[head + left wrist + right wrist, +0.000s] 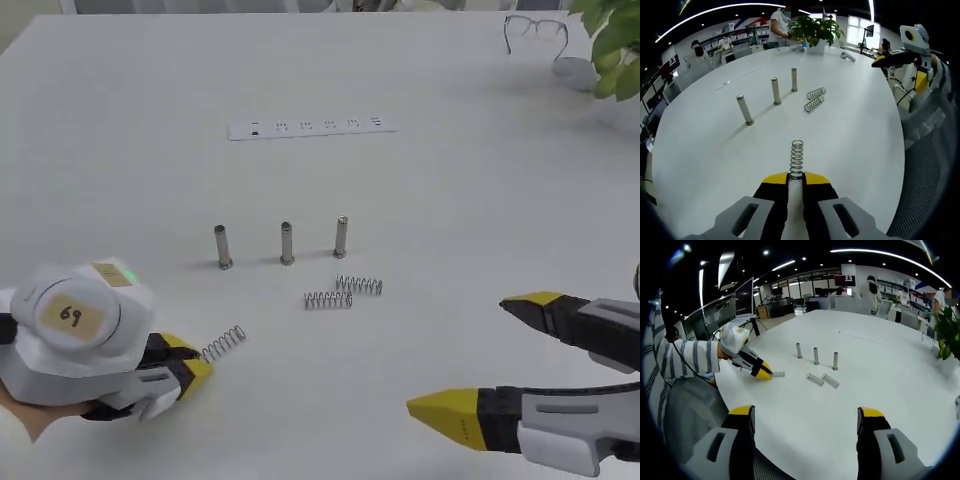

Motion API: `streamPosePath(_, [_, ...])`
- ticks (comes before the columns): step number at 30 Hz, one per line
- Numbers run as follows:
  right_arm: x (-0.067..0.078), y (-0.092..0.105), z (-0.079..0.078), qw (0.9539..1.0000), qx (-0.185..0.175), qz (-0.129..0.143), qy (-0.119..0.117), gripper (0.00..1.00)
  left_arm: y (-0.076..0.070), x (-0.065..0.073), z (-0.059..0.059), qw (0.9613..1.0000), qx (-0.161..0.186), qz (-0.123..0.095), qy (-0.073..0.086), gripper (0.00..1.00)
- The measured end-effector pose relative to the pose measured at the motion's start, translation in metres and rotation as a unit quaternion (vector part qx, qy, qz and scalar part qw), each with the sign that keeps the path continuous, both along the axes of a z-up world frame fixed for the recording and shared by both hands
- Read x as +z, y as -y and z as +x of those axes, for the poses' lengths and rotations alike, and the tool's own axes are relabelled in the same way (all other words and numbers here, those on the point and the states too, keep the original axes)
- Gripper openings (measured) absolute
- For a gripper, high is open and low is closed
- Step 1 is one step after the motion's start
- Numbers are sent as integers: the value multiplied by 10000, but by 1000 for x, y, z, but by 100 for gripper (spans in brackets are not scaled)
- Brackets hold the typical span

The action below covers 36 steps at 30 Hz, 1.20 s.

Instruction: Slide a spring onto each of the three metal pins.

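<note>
A spring (797,159) is pinched by one end between the closed jaws of the left gripper (796,176), at 6 o'clock from the leftmost of three upright pins (287,243) on the white table (450,200). Two more springs (343,292) lie close together at 5 o'clock from the middle pin. The right gripper (458,354), further out at 4 o'clock, has its jaws spread wide, holding nothing.

— What sort of place is it?
— An open-plan office. A long white table (480,200) carries a power strip (312,127), and a potted plant (815,31) stands at one edge.
— And beyond the table?
— Rows of desks, a monitor (744,295), strip lights (880,251) on a dark ceiling, and a person (873,290) standing among the desks.
</note>
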State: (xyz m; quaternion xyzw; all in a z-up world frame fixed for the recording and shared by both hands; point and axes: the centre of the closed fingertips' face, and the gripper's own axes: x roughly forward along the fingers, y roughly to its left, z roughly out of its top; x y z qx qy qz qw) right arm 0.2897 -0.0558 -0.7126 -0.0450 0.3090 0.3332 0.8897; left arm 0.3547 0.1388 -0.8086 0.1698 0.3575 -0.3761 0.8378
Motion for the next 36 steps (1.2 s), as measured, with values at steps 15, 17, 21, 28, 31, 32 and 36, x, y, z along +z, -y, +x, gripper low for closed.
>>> streamPosePath(15, [3, 2, 4, 9999, -62, 65, 119, 79, -4, 3, 5, 9997, -58, 44, 236, 2])
streamPosePath(17, [3, 3, 5, 9998, -130, 68, 142, 81, -6, 3, 5, 9997, -20, 42, 233, 2])
streamPosePath(21, [3, 5, 5, 9998, -134, 67, 159, 81, -6, 6, 4, 9995, -90, 34, 316, 2])
streamPosePath(28, [5, 7, 3, 9997, -143, 63, 163, 80, -3, 13, -4, 9991, -303, -36, 308, 2])
streamPosePath(31, [6, 7, 2, 9998, -115, 76, 169, 79, -3, 13, -7, 9989, -380, -52, 262, 2])
streamPosePath(32, [6, 7, 2, 9998, -109, 79, 171, 79, -3, 14, -9, 9988, -406, -53, 268, 2])
streamPosePath(36, [7, 7, 2, 9997, -62, 63, 209, 80, -4, 21, -12, 9981, -566, -41, 255, 2])
